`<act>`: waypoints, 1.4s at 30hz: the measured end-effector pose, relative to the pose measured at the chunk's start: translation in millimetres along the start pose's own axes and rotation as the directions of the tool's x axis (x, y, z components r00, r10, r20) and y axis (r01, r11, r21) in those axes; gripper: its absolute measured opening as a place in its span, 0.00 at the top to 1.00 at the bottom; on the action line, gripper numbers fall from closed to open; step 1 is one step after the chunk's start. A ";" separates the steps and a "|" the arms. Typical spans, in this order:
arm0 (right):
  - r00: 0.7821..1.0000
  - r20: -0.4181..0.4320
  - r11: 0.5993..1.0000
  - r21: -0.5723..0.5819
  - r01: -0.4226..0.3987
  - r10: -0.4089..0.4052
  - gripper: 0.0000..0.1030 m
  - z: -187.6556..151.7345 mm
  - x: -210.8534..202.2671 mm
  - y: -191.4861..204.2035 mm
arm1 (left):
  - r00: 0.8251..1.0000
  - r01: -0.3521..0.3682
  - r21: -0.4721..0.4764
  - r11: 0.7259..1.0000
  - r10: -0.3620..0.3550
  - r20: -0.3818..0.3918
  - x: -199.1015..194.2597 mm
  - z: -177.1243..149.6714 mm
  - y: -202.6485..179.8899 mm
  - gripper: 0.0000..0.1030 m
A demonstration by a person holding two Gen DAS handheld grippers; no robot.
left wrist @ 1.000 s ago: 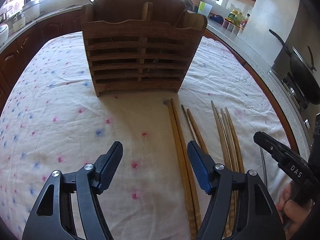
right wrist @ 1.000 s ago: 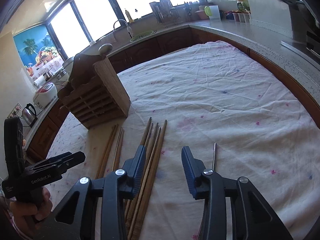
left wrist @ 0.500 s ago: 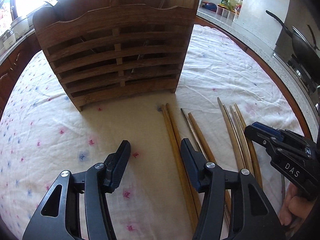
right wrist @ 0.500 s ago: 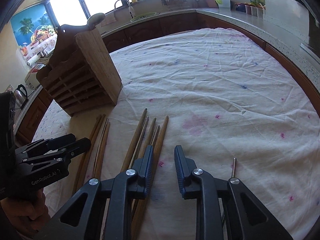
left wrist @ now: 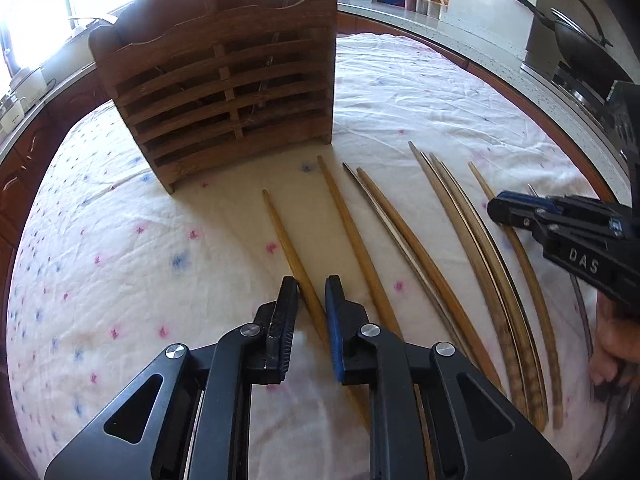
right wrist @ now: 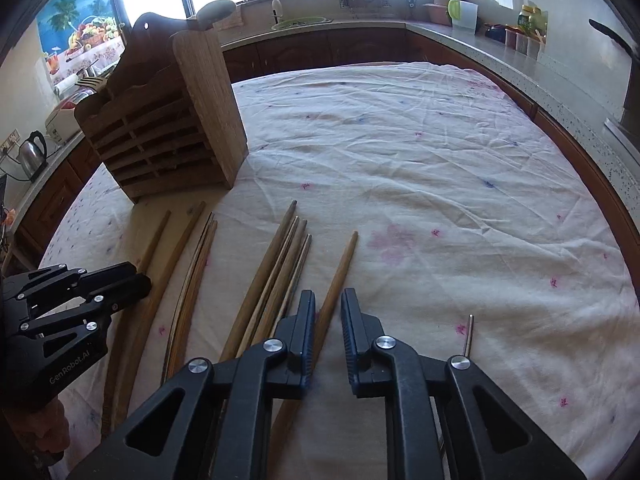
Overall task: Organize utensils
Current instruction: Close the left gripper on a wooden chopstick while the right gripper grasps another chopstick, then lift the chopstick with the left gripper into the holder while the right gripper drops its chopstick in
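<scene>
As both tools narrowed since a second ago | left tool (left wrist: 311,294) clamps leftmost chopstick (left wrist: 286,240) | right tool (right wrist: 328,306) nearly closed around rightmost chopstick (right wrist: 340,268) | holder (left wrist: 224,88) awaits.

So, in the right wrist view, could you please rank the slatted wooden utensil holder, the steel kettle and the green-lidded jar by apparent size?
1. Slatted wooden utensil holder, by far the largest.
2. Steel kettle.
3. Green-lidded jar, though it stands farther away, so its true size against the kettle is unsure.

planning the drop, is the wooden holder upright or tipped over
Upright: the wooden holder stands on its base on the tablecloth, open top up.
</scene>
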State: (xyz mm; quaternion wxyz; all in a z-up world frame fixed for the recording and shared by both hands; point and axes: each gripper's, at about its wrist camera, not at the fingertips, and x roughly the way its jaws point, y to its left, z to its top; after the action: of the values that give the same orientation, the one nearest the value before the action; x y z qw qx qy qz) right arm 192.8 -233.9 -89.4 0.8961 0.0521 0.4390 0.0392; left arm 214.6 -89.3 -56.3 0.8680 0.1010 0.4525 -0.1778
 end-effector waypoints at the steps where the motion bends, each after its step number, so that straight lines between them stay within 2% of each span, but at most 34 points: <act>1: 1.000 -0.001 1.000 0.002 -0.005 0.005 0.89 -3.5 -3.2 -3.0 | 1.000 0.016 -0.005 1.000 -0.016 -0.005 -4.2 -4.3 1.2 0.87; 5: 0.999 -0.002 0.998 0.055 -0.033 0.033 0.91 -4.7 -6.4 -12.7 | 0.995 0.092 -0.084 0.992 -0.094 -0.025 -4.8 -2.9 14.3 0.87; 9: 1.000 -0.001 0.996 0.093 -0.019 0.019 0.91 8.2 2.3 -14.8 | 0.993 0.106 -0.152 0.983 -0.112 -0.033 3.7 6.6 21.9 0.87; 15: 1.000 -0.002 0.998 0.051 0.024 -0.024 0.87 21.6 14.1 -7.1 | 0.994 0.095 -0.133 0.987 -0.100 -0.034 18.4 26.0 21.1 0.87; 20: 1.000 0.000 0.999 0.043 0.026 -0.026 0.89 23.2 15.6 -6.4 | 0.995 0.088 -0.107 0.990 -0.092 -0.032 23.4 32.1 16.8 0.94; 23: 1.000 -0.005 0.996 0.081 -0.027 0.027 0.94 20.7 10.8 -10.8 | 0.993 0.111 -0.125 0.986 -0.115 -0.026 17.9 27.8 20.3 0.96; 27: 0.995 0.039 0.991 0.097 -0.096 0.093 0.95 16.7 -15.1 -7.2 | 0.989 0.144 -0.152 0.978 -0.140 0.041 -12.2 18.9 28.8 0.96; 31: 0.982 0.125 0.986 0.068 -0.152 0.143 0.95 18.9 -59.1 4.9 | 0.971 0.212 -0.171 0.962 -0.188 0.148 -60.3 15.2 37.2 0.96; 35: 0.959 0.212 0.978 0.040 -0.204 0.191 0.95 22.5 -104.6 13.2 | 0.946 0.255 -0.177 0.950 -0.208 0.250 -110.3 13.3 49.1 0.96; 42: 0.909 0.341 0.968 -0.006 -0.251 0.238 0.95 34.3 -166.4 22.8 | 0.905 0.310 -0.204 0.929 -0.223 0.361 -164.4 7.8 70.4 0.96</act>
State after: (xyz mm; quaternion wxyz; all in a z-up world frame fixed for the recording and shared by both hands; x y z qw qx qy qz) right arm 117.6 -232.7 64.7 0.9452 0.1295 0.2688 0.1329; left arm 161.9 8.3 84.2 0.9044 -0.1069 0.3287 -0.2501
